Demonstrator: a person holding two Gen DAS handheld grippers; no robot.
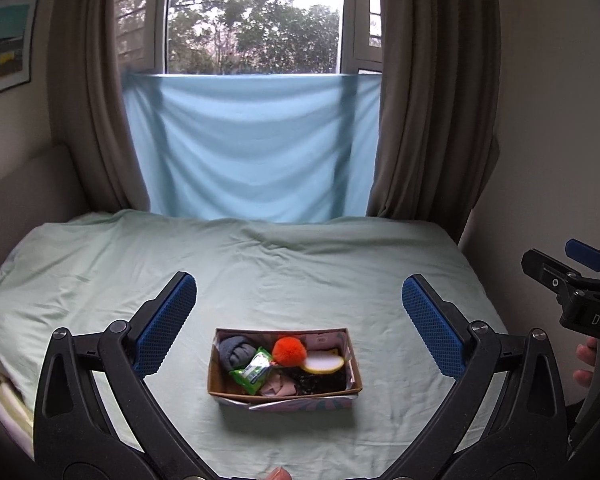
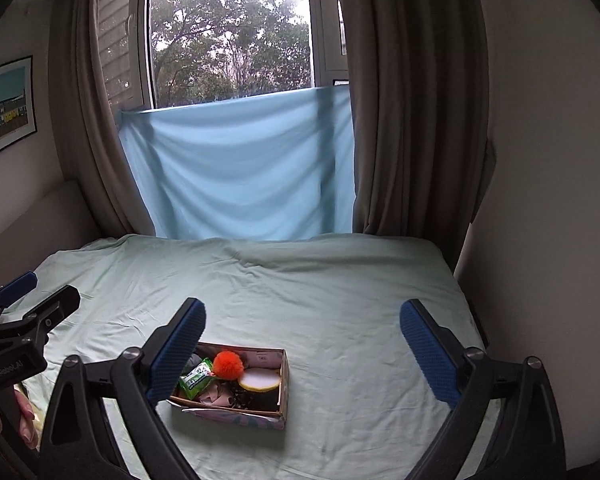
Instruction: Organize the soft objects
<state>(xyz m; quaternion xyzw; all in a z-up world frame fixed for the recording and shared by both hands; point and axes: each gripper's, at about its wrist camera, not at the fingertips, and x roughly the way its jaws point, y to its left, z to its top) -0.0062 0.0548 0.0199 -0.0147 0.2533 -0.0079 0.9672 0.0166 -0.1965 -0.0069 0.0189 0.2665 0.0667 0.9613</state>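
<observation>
A: The left gripper (image 1: 299, 316) has its blue-padded jaws spread wide with nothing between them, hanging above the bed. The right gripper (image 2: 302, 338) is the same: jaws apart and empty.

B: And the soft things?

A: All in the cardboard box (image 1: 284, 394), which sits on the pale green sheet (image 1: 260, 264) below and ahead of both grippers. Inside, a rolled grey sock (image 1: 236, 350) lies at the far left, a green packet (image 1: 256, 372) just beside it, an orange pompom (image 1: 289, 349) in the middle, and a white pad with a yellow edge (image 1: 324, 363) to its right. A pinkish cloth (image 1: 278, 388) and something dark (image 1: 320, 382) lie along the near side.

B: Beyond the box?

A: A light blue cloth (image 1: 252, 152) hangs across the lower window, brown curtains (image 1: 428, 100) either side, and a framed picture (image 1: 6, 44) on the left wall.
</observation>
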